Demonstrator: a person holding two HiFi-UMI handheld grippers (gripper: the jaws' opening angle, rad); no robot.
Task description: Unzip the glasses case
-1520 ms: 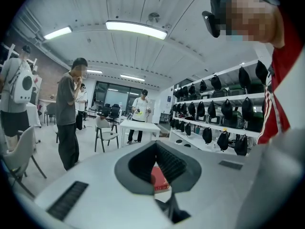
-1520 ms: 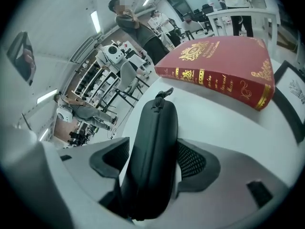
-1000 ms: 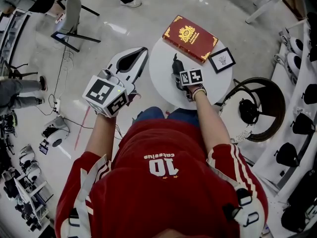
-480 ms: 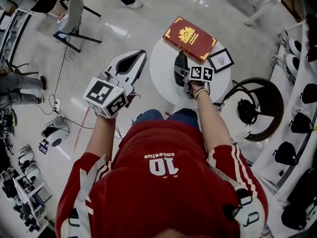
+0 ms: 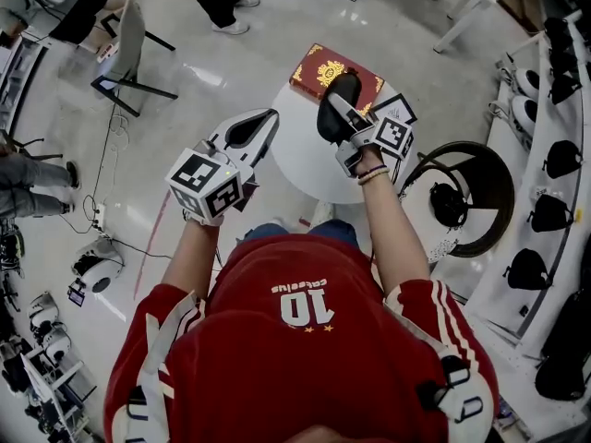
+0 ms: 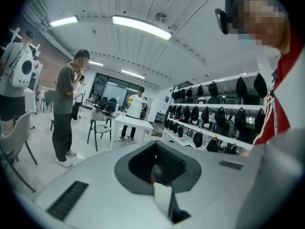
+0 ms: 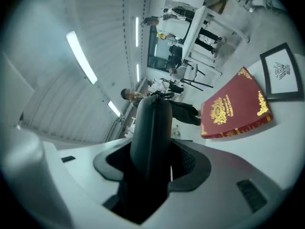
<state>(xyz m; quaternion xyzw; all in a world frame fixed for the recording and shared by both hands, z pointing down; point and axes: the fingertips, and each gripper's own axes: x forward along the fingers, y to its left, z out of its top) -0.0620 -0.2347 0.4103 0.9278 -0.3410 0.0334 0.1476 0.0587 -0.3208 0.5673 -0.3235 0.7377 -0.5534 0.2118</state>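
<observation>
One claw carries everything here: the right claw (image 5: 346,116), whose jaws have just been closing, is clenched on the black glasses case (image 7: 151,132), and we judge that grip to be the weak spot. The case looks rounded and smooth and is gripped only at the end nearer the hand, so a sideways pull on the zip may twist it between the pads or slide it out. It would then drop onto the round white desk (image 5: 300,160) or past its edge to the floor. We also think the jaws may press across the seam and pin the zip there. The left claw (image 5: 263,121), jaws together on nothing, hangs off the desk's near-left edge, well apart from the case, and must find a pull we cannot make out. The case stands in the air over the desk's far part, near the red book (image 5: 319,70), and reaches out past the right claw's tips along its line.
</observation>
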